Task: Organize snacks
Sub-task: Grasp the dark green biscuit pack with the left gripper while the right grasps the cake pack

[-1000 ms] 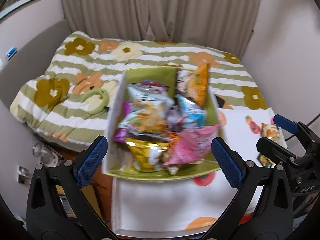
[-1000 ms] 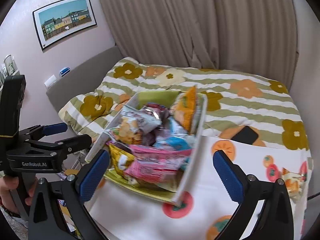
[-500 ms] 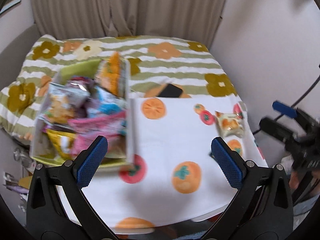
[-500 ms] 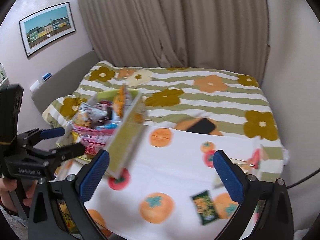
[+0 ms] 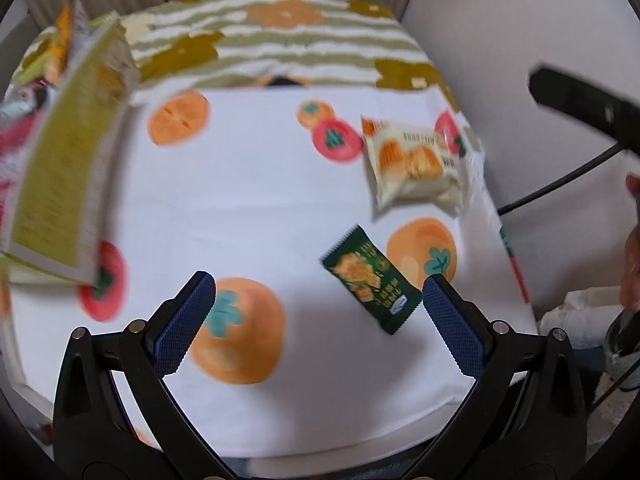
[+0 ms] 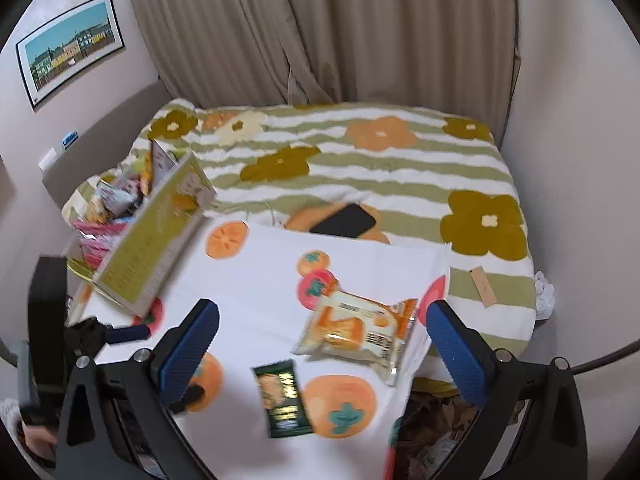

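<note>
A dark green snack packet lies on the white fruit-print cloth, just ahead of my open left gripper, toward its right finger. A cream-and-orange bread packet lies farther right. The green snack box, filled with several packets, sits at the cloth's left edge. In the right wrist view my open right gripper hovers over the bread packet and the green packet; the box is at left. Both grippers are empty.
A striped flower blanket covers the bed behind the cloth. A black phone lies on it at the cloth's far edge. A tan tag lies at right. Curtains and walls close in the bed. The left gripper's body shows at left.
Both views have swung right, from the snack box to the two loose packets on the cloth. Both grippers have come lower and closer to the packets. Both stay open.
</note>
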The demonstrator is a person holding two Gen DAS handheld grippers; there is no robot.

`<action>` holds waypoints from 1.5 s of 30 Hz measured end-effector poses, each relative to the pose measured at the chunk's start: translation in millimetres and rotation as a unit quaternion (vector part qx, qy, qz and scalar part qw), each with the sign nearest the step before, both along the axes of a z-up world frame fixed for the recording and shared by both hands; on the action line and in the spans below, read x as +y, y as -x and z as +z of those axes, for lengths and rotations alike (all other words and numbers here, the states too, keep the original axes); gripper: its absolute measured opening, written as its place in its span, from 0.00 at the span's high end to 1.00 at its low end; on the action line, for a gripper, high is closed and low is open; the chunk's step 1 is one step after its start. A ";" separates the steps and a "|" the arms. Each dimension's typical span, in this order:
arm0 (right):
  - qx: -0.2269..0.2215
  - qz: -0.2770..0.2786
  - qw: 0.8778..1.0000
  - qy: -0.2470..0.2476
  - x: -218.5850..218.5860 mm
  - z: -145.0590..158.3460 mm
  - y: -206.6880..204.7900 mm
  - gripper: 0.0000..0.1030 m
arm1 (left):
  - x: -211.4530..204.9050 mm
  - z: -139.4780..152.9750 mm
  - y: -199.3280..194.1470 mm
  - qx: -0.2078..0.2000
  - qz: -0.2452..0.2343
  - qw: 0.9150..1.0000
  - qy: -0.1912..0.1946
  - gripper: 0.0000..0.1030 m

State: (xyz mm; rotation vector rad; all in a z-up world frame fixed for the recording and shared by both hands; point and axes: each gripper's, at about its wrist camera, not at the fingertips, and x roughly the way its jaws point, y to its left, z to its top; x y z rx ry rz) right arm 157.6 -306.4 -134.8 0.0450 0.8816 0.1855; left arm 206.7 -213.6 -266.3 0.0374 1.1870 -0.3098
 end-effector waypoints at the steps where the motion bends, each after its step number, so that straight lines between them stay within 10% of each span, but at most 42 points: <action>1: 0.003 0.003 1.000 0.002 -4.4 -5.9 -2.9 0.00 | -8.4 -11.2 -0.4 0.005 0.004 1.000 -0.003 0.00; 12: 0.045 0.031 0.998 0.030 -29.2 -84.1 -37.6 0.00 | -55.3 -92.2 -6.3 0.030 0.017 0.997 -0.063 0.00; 26: 0.075 0.084 0.993 0.042 -16.2 -111.4 -54.0 0.00 | 4.1 -84.7 -21.2 0.040 0.051 0.995 -0.077 0.01; 45: 0.082 0.228 0.952 0.185 26.3 -141.1 -65.8 0.00 | 25.1 -70.8 -21.5 0.063 0.078 0.994 -0.052 0.32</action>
